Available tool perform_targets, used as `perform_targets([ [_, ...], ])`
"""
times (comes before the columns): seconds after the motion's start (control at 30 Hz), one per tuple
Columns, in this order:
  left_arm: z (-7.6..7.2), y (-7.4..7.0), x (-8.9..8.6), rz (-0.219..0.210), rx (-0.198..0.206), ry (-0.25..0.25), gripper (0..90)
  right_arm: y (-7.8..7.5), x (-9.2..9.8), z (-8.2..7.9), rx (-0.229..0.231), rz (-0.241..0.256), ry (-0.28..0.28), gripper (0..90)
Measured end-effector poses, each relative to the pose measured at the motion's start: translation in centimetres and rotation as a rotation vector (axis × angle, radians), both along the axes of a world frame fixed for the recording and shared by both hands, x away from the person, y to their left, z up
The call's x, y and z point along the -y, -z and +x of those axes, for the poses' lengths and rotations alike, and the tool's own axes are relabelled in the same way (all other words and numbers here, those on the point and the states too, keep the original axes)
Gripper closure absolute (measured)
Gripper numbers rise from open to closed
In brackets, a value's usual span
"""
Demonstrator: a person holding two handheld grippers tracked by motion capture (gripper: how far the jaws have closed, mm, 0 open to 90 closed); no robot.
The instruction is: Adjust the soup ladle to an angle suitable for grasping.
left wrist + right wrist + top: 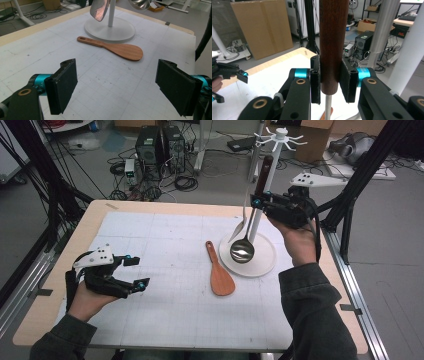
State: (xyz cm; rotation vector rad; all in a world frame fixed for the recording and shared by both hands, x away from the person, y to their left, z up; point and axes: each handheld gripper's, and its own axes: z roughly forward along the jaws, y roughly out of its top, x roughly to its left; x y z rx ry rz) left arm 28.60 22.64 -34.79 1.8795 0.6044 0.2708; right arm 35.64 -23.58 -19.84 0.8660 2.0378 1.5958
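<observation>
My right gripper (258,201) is shut on the dark brown wooden handle (333,37) of a steel ladle (242,250). The ladle hangs upright, its bowl just over the round base (265,262) of a white hook stand (272,150). A steel spoon (240,227) hangs beside the stand's pole. A wooden rice paddle (220,272) lies flat on the white mat, left of the base. My left gripper (134,272) is open at the front left, a little above the mat, with nothing between its pads (62,85). It faces the paddle (120,48) and the base (110,31).
A white gridded mat (170,285) covers most of the wooden table (45,305). Black frame posts (365,165) rise at the right edge. On the floor behind are computer towers (160,142), cables and cardboard boxes (262,27).
</observation>
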Motion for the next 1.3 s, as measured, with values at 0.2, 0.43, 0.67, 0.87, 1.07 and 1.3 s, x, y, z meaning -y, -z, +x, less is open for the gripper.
perform_targets([
  [0.2, 0.0, 0.0, 0.0, 0.0, -0.002, 0.001, 18.2, -0.7, 0.2, 0.6, -0.004, -0.001, 0.014, 73.5],
  [0.43, 0.0, 0.0, 0.0, -0.003, -0.003, 0.004, 18.2, -1.2, 0.4, 1.3, -0.006, 0.0, 0.034, 73.6],
  [0.67, 0.0, 0.0, 0.0, -0.005, 0.001, 0.005, 18.2, -1.3, 0.6, 1.7, -0.017, 0.0, 0.05, 73.6],
  [0.87, 0.0, 0.0, 0.1, -0.007, 0.001, 0.007, 18.2, -1.2, 0.8, 2.1, -0.026, -0.001, 0.07, 73.6],
  [1.07, 0.0, 0.0, 0.1, -0.008, -0.004, 0.009, 18.2, -1.2, 0.9, 2.4, -0.029, -0.003, 0.083, 73.5],
  [1.3, 0.0, 0.0, 0.1, -0.006, -0.001, 0.009, 18.2, -1.1, 0.9, 2.9, -0.038, -0.005, 0.095, 73.5],
])
